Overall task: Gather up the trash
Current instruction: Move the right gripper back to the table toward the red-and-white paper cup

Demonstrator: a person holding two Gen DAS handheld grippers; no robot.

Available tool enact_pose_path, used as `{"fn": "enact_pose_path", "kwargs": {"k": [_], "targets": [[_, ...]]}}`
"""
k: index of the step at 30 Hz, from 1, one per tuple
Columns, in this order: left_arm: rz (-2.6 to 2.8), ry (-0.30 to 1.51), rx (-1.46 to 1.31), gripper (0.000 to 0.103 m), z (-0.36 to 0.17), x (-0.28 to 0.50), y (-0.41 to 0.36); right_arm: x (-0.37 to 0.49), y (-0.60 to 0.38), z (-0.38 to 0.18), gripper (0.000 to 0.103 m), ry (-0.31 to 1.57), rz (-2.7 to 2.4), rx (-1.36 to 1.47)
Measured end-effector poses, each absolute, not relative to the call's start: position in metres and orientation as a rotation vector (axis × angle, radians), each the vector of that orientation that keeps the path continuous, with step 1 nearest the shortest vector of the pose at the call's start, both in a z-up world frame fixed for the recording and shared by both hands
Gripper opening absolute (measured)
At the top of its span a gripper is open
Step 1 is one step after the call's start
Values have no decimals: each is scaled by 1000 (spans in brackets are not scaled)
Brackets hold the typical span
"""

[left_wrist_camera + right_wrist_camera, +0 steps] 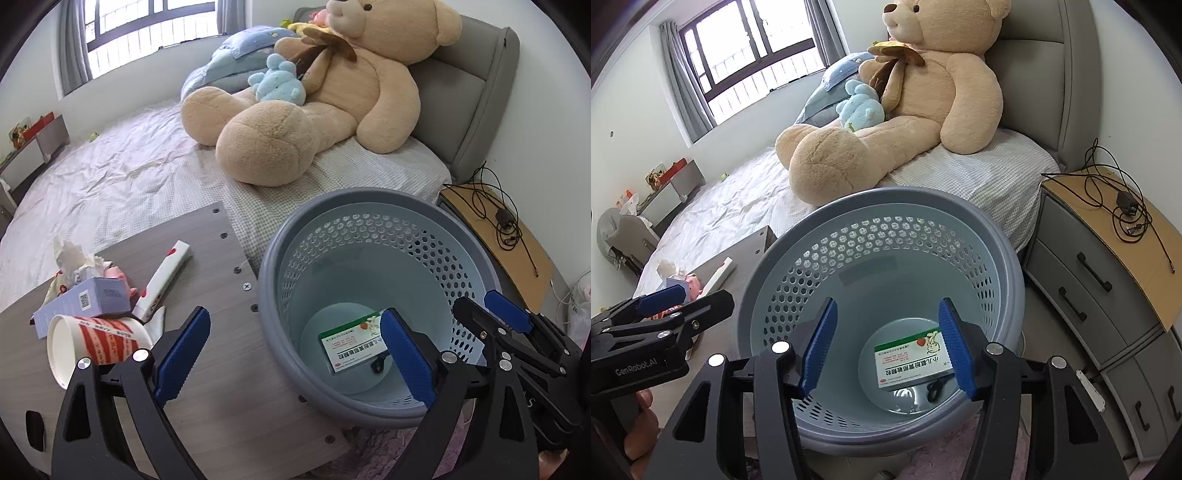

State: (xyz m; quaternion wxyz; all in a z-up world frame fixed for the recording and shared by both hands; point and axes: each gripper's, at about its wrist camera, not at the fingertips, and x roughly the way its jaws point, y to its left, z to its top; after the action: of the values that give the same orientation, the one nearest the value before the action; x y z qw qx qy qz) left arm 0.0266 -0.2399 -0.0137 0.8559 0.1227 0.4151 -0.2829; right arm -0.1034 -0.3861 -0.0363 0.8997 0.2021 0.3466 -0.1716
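bench (207,258): wood-grain, paper cup (92,350) on its side at 9 o'clock | bin (1008,258): green-white box (908,362) on its floor | room: bed (110,184), teddy bear (905,103) at 12 | left gripper (295,354) fingers apart, empty | right gripper (886,343) fingers apart, empty

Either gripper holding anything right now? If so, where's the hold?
Nothing held. Left gripper and right gripper both show empty, open fingers; the medicine box lies loose in the bin.
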Motion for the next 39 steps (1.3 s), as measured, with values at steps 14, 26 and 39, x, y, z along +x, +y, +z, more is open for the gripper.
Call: {"fn": "enact_pose_path", "kwargs": {"k": [14,26,39], "targets": [[-533,846,214,93,-4,18,-195,-105,-346,-24,66,705,-306,382],[-462,818,166,93,5,10,-140,-97,-296,-17,70,712,-223,323],[-323,820,118,93,-3,2,-52,-82,-235,-12,70,718,-130,246]]}}
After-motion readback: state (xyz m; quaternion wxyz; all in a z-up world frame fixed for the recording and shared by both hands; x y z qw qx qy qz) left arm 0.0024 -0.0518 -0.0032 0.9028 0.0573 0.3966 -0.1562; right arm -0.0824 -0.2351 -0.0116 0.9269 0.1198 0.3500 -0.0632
